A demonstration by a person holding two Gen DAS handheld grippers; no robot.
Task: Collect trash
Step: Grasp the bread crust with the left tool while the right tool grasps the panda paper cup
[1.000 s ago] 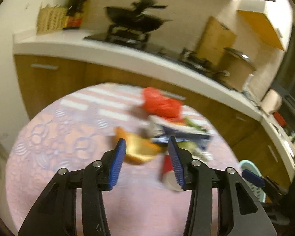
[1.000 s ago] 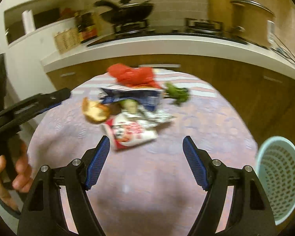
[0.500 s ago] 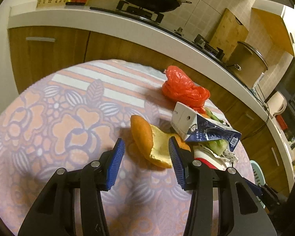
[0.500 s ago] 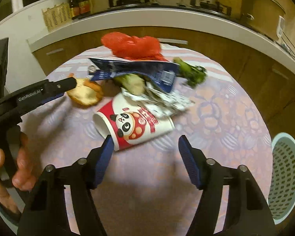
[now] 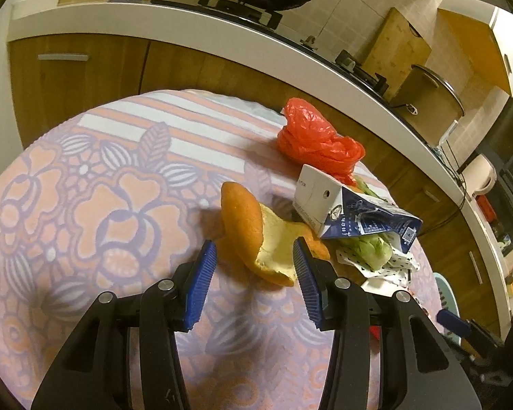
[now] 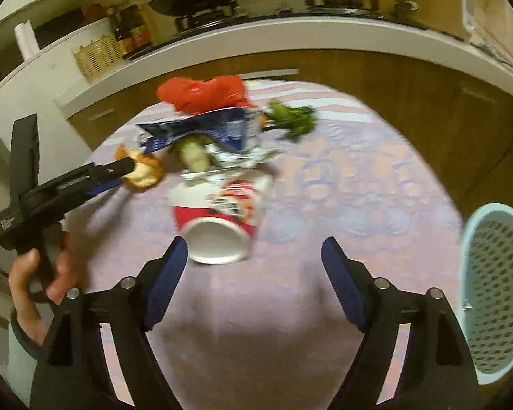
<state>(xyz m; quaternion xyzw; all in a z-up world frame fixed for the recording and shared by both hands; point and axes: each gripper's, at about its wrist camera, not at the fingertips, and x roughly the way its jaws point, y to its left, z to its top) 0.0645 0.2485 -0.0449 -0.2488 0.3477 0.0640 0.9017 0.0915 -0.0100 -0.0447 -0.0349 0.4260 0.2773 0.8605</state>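
An orange peel (image 5: 256, 235) lies on the round flowered table (image 5: 85, 205). My left gripper (image 5: 254, 256) is open with its fingers on either side of the peel's near end. Behind it lie a blue and white milk carton (image 5: 345, 208), a red plastic bag (image 5: 314, 140) and green vegetable scraps (image 5: 372, 249). In the right wrist view a red and white paper cup (image 6: 222, 225) lies on its side, mouth toward me. My right gripper (image 6: 254, 256) is open just in front of it. The left gripper (image 6: 119, 171) reaches the peel (image 6: 143, 171) there.
A pale blue perforated bin (image 6: 496, 290) stands off the table's right edge. A broccoli piece (image 6: 290, 119) lies at the far side. A kitchen counter (image 5: 222, 27) with a wok runs behind the table.
My left gripper moved forward over the orange peel, which now sits between its fingers. My right gripper swung so the cup's mouth faces it, and came closer.
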